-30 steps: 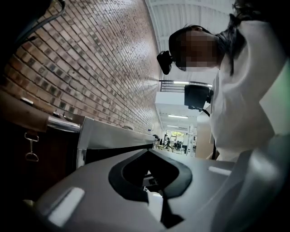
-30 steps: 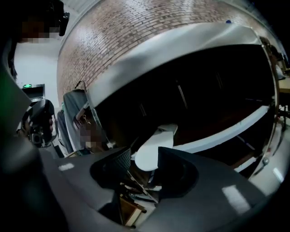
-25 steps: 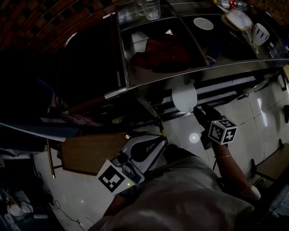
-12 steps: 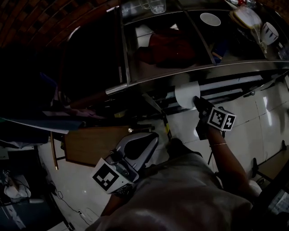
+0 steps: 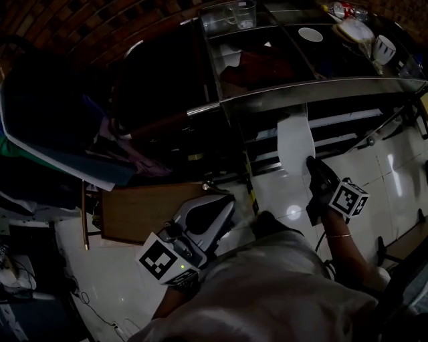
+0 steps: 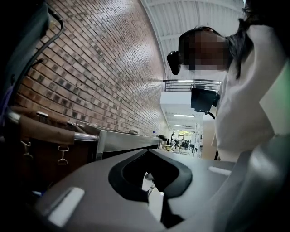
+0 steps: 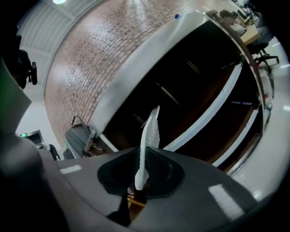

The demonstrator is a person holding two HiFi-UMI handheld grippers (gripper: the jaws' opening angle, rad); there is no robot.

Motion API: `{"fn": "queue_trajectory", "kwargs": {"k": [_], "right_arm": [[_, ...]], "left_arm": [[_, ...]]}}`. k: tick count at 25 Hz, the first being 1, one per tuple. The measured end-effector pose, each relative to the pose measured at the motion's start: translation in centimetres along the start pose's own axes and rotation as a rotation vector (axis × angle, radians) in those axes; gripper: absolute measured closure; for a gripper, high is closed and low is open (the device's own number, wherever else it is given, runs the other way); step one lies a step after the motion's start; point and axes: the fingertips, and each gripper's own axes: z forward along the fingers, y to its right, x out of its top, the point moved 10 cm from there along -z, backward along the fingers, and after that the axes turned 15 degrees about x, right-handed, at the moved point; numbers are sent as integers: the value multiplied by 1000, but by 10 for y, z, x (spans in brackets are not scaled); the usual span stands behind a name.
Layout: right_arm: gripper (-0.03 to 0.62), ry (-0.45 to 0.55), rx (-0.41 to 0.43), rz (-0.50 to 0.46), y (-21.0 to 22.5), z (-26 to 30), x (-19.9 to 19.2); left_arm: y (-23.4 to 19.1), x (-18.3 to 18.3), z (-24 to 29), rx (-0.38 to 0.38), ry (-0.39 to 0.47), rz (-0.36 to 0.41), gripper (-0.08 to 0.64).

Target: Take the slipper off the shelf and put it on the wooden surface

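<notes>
While in gripper (image 5: 311, 167), slipper (image 5: 295, 141) lengthwise shelfward

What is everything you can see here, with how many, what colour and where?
slipper: one, white, held in front of the lower shelf, above the floor
shelf: one, metal, across the top of the head view
glass: one, clear, on top of the shelf
plate: one, white, right of the glass
mug: one, white with dark stripes, at the shelf's right end
cloth: one, red, in the shelf below the glass
wooden surface: one, brown, low on the left
floor: white tiles
brick wall: one, red-brown, behind the shelf
left gripper: one, pale grey, jaws together, nothing between them, beside the wooden surface
right gripper: one, dark, jaws just closed on the slipper
</notes>
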Motion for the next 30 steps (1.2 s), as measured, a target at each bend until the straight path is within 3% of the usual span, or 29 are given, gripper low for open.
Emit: {"fn": "queue_trajectory", "kwargs": {"k": [7, 13, 21, 24, 30], "right_arm": [[559, 57, -19, -34, -91, -38, -72], [560, 134, -40, -9, -192, -67, -161], [560, 143, -24, -39, -299, -121, -234], [559, 100, 1, -62, -322, -130, -237], [558, -18, 121, -81, -332, -122, -242]], "left_arm": [[15, -14, -112, -25, 9, 14, 565], [21, -20, -210, -93, 13, -49, 565], [51, -22, -296, -187, -17, -83, 565], [54, -21, -311, -154, -10, -84, 565], [61, -22, -330, -6, 5, -93, 565]]}}
